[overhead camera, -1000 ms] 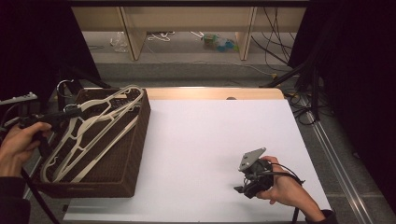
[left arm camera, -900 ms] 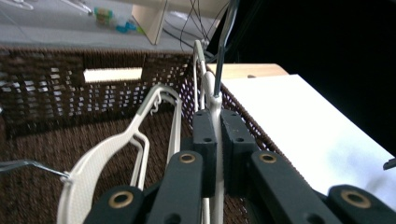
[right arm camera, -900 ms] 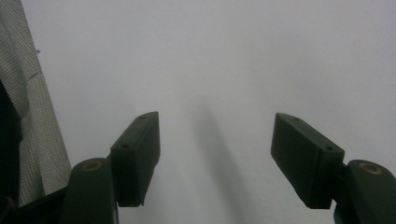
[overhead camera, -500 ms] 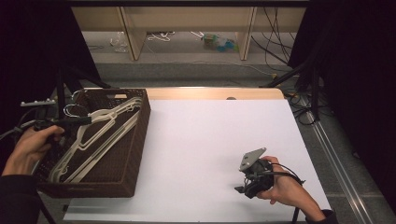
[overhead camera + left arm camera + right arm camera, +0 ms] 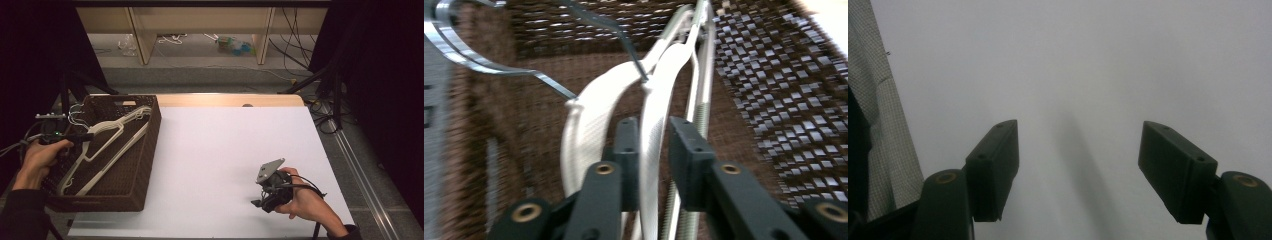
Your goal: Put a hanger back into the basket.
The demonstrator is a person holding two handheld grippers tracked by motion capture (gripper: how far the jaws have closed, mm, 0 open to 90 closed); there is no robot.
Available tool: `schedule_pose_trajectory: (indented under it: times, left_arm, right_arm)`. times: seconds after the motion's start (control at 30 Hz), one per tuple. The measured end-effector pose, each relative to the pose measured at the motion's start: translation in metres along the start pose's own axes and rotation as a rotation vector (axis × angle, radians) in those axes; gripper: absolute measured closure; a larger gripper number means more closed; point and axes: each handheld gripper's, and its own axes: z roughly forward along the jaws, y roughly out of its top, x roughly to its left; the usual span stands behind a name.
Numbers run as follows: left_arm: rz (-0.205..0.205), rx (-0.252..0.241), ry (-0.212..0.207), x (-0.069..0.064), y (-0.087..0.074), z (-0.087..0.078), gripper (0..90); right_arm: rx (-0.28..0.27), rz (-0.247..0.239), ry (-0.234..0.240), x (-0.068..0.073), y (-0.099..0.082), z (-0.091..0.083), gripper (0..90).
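Several white plastic hangers (image 5: 107, 142) with metal hooks lie slanted in a dark woven basket (image 5: 147, 160) at the table's left edge. My left gripper (image 5: 75, 136) reaches into the basket from the left, held by a hand. In the left gripper view its jaws (image 5: 654, 145) have just been opening, and one white hanger arm (image 5: 659, 95) runs between the pads with a slim gap. My right gripper (image 5: 260, 200) rests low over the white table (image 5: 220, 150) at the front right, its jaws (image 5: 1078, 165) spread wide with nothing between them.
The metal hanger hooks (image 5: 489, 65) curl at the basket's far left end. Behind the table stand wooden legs and loose cables on the floor. A checked cloth (image 5: 883, 125) shows at the left of the right gripper view.
The left hand sank and brought the hangers down from above the basket's rim until they lie inside it. The right hand and its gripper kept still.
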Motion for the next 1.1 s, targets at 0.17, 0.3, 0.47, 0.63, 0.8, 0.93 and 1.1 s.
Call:
schedule_pose_trajectory:
  times: [0.17,0.3,0.47,0.63,0.8,0.93,1.1]
  left_arm:
    - [0.002,-0.050,0.009,-0.007,-0.002,-0.012,58.4]
    - [0.014,-0.103,-0.001,-0.021,-0.001,-0.027,51.1]
    - [0.085,-0.177,0.002,-0.050,-0.005,-0.049,38.4]
    - [0.151,-0.247,-0.042,-0.090,-0.016,-0.066,35.2]
    - [0.193,-0.284,-0.116,-0.128,-0.033,-0.065,30.6]
    - [0.193,-0.293,-0.199,-0.151,-0.043,-0.055,29.9]
    - [0.223,-0.297,-0.257,-0.181,-0.053,-0.044,27.5]
  right_arm:
    - [-0.012,0.005,-0.007,-0.001,0.000,0.000,33.5]
    - [-0.014,0.006,-0.011,-0.001,0.000,0.000,33.1]
    - [-0.028,0.009,-0.018,-0.001,0.000,0.000,32.2]
    - [-0.051,0.014,-0.032,-0.002,0.001,0.001,30.8]
    - [-0.088,0.035,-0.051,0.000,0.001,0.001,30.1]
    - [-0.115,0.042,-0.049,0.000,0.002,0.001,30.1]
    - [-0.174,0.071,-0.068,0.001,0.003,0.001,29.5]
